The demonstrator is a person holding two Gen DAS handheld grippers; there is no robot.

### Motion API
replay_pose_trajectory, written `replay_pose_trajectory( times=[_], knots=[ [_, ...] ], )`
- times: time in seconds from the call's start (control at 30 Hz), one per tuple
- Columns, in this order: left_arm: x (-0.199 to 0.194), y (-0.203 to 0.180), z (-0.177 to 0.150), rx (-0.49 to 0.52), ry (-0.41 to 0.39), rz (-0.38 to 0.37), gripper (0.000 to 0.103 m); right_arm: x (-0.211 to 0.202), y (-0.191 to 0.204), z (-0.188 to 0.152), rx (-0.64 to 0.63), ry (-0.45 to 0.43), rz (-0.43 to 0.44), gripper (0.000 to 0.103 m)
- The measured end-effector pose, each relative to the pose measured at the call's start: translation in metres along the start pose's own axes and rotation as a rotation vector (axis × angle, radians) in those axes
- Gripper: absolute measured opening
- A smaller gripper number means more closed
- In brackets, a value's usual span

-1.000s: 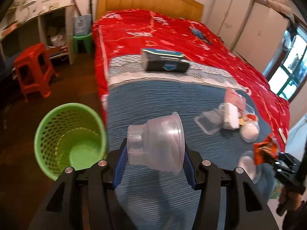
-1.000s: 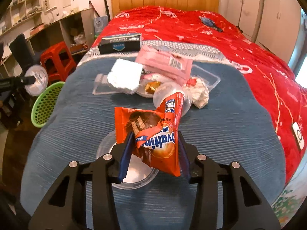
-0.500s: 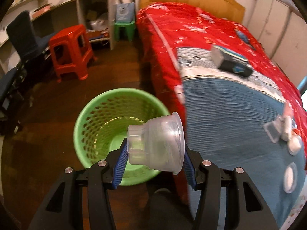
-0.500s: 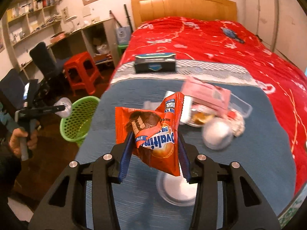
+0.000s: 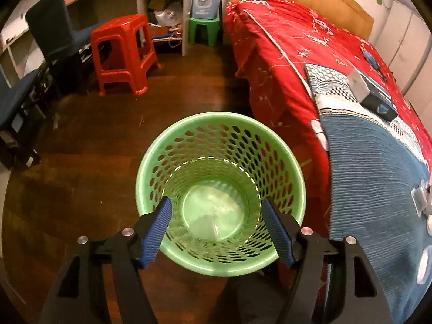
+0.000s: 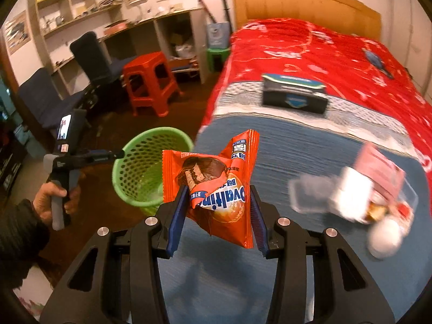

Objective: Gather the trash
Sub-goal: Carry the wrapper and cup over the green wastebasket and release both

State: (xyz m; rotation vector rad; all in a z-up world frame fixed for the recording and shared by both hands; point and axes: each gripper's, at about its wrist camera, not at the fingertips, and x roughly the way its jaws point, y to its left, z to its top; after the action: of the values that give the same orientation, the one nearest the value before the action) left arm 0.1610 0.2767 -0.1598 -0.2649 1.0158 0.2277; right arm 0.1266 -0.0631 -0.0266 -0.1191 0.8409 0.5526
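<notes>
My left gripper (image 5: 216, 202) hangs right above the green mesh basket (image 5: 151, 172) on the floor. Its jaws are opening and nothing is between them. The clear plastic cup (image 5: 210, 216) lies at the bottom of the basket. My right gripper (image 6: 217, 197) is shut on an orange snack wrapper (image 6: 216, 183), held over the blue blanket near the bed's left edge. In the right wrist view the basket (image 6: 135, 145) stands left of the wrapper, with the left gripper (image 6: 116, 154) over its rim in a person's hand (image 6: 54, 197).
More trash (image 6: 351, 197) lies blurred on the blue blanket (image 6: 310, 162) at the right: a clear tray, white tissue, a pink packet. A dark box (image 6: 294, 97) rests further up the bed. A red stool (image 5: 121, 54) and a dark chair (image 5: 51, 32) stand on the wooden floor.
The left gripper swung from over the bed to above the basket, opened, and the clear cup dropped in. The right gripper carried the wrapper left toward the bed's edge.
</notes>
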Motion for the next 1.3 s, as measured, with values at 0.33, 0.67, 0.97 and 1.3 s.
replay_pose_trajectory(
  times=[0.33,0.67,0.97,1.3],
  knots=[
    [-0.021,0.043,-0.023,-0.089,-0.033,0.004,0.067,0.084,0.065,0.035,-0.083,0.075,0.107,0.044],
    [-0.017,0.077,-0.040,-0.146,-0.027,0.033,0.067,0.149,0.103,0.045,-0.101,0.148,0.144,0.044],
    [-0.006,0.090,-0.047,-0.190,-0.004,0.039,0.067,0.178,0.115,0.049,-0.123,0.186,0.156,0.050],
    [-0.016,0.083,-0.046,-0.184,-0.019,0.036,0.067,0.186,0.123,0.051,-0.127,0.172,0.167,0.077]
  ],
)
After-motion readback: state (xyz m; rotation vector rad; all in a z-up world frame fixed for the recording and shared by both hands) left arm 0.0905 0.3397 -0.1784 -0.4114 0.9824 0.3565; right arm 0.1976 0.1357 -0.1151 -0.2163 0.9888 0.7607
